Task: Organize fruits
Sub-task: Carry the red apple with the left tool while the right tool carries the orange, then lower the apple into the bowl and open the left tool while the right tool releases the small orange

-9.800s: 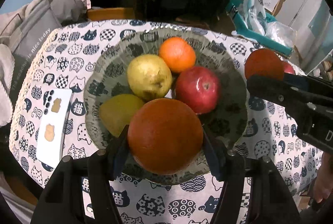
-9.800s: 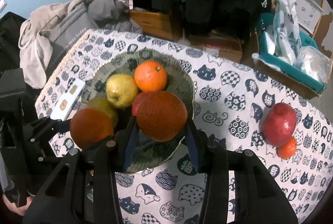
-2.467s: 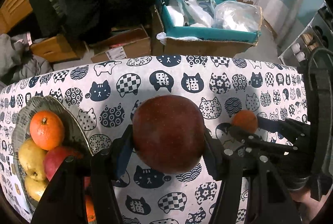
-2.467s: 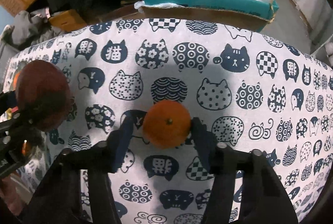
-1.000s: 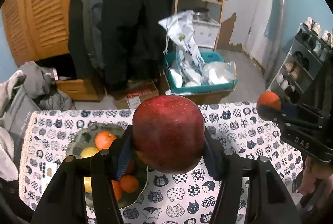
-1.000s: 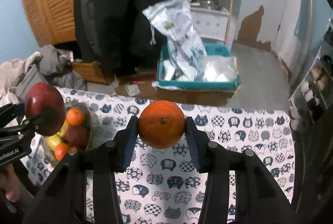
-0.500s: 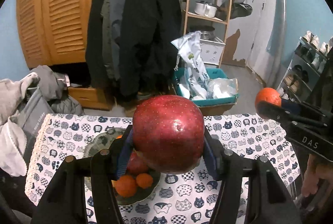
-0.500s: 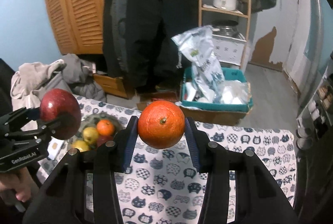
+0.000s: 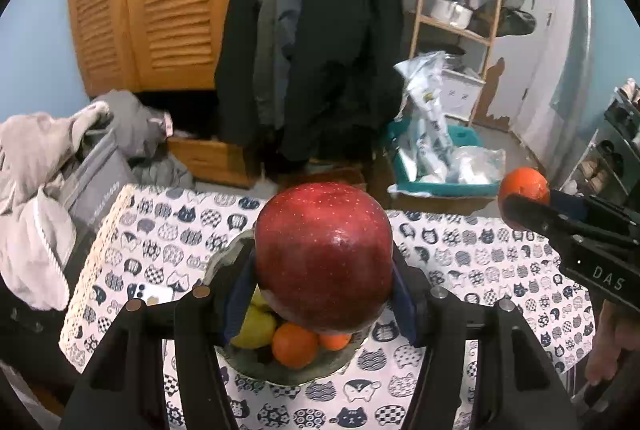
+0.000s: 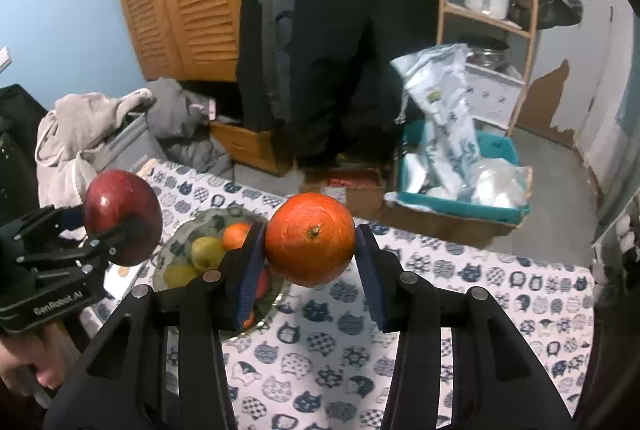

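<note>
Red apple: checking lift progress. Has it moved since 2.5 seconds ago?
Yes. The red apple, gripped by the left gripper, has risen well above the tablecloth toward the bowl.

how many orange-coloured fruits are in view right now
4 visible: one orange gripped in the right claw, and three in the bowl: two at its near side, one at the far side. More may be hidden.

The red apple (image 9: 323, 257) hides most of the fruit bowl (image 9: 280, 374); the worktop's (image 9: 460, 254) near edge is cut off.
</note>
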Action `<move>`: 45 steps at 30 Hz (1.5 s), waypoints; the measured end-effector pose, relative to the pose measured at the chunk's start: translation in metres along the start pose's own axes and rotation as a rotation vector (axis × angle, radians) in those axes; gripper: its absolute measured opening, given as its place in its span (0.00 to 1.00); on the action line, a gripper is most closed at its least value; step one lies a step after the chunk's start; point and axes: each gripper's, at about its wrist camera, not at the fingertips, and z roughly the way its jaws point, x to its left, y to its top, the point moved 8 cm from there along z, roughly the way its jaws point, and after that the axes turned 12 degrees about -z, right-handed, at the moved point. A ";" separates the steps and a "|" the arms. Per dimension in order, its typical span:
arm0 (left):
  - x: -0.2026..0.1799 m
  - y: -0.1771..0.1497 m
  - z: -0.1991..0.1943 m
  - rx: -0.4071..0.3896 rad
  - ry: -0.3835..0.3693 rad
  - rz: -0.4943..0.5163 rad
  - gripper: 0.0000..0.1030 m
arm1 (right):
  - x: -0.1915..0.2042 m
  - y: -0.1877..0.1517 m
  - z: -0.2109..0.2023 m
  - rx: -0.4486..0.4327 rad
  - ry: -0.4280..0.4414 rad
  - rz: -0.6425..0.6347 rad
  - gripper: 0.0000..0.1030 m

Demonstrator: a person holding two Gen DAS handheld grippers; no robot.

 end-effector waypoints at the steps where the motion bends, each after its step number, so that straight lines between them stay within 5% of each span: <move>1: 0.005 -0.002 0.005 0.009 0.003 -0.007 0.60 | 0.003 0.001 0.004 0.004 0.010 -0.001 0.43; 12: 0.043 -0.030 0.058 0.133 0.050 -0.040 0.60 | 0.040 0.002 0.064 0.084 0.109 -0.015 0.43; 31: 0.070 -0.084 0.135 0.313 0.110 -0.081 0.60 | 0.049 -0.048 0.160 0.273 0.167 0.012 0.43; 38: 0.071 -0.082 0.138 0.299 0.108 -0.085 0.60 | 0.048 -0.056 0.171 0.299 0.178 0.021 0.43; 45: 0.069 -0.087 0.145 0.324 0.116 -0.062 0.74 | 0.048 -0.063 0.184 0.322 0.189 0.036 0.43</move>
